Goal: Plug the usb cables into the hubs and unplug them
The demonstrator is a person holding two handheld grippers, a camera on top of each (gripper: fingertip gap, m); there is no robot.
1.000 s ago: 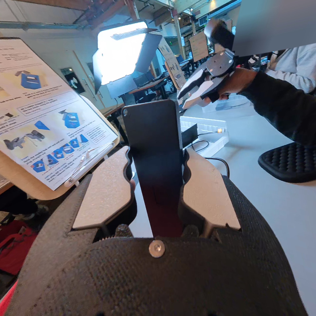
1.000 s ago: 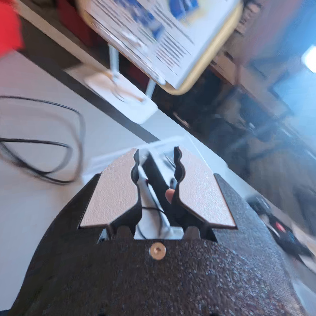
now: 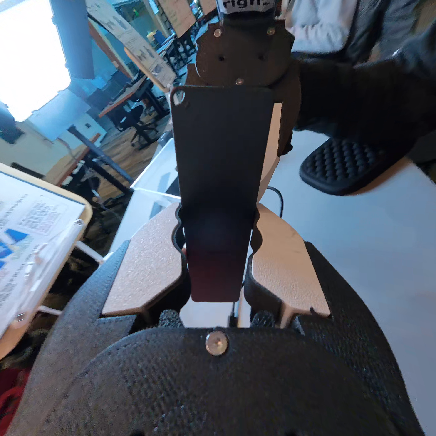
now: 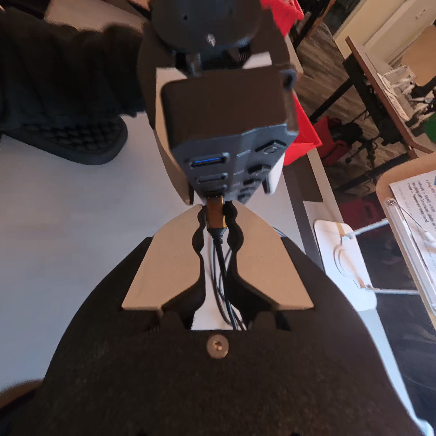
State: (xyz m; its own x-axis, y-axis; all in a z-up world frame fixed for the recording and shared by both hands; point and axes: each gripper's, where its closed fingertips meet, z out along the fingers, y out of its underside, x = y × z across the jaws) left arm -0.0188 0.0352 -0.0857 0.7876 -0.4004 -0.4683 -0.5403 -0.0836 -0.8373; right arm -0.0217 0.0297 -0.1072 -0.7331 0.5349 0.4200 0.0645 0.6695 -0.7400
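My left gripper (image 3: 218,212) is shut on a flat black USB hub (image 3: 221,177) and holds it above the white table (image 3: 354,259). The right gripper's body (image 3: 243,54) shows just beyond the hub, facing it. In the right wrist view my right gripper (image 4: 215,210) is shut on a gold-shelled USB plug (image 4: 214,217) with a black cable (image 4: 221,264). The plug's tip sits at the lowest port (image 4: 212,194) on the hub's end face (image 4: 224,113). A blue port (image 4: 207,162) above it is empty. How deep the plug sits is hidden.
A black bumpy pad (image 3: 349,165) lies on the table under a dark sleeve (image 3: 377,94). An instruction sheet on a stand (image 3: 35,236) is at the table's edge, with its white base (image 4: 342,259). A white tray (image 3: 153,169) and a red bin (image 4: 299,132) lie beyond. The tips of both grippers are at nearly the same place.
The right gripper has come in from farther off to face the hub and is now shut on the USB plug at its port. The left gripper still holds the hub, turned somewhat.
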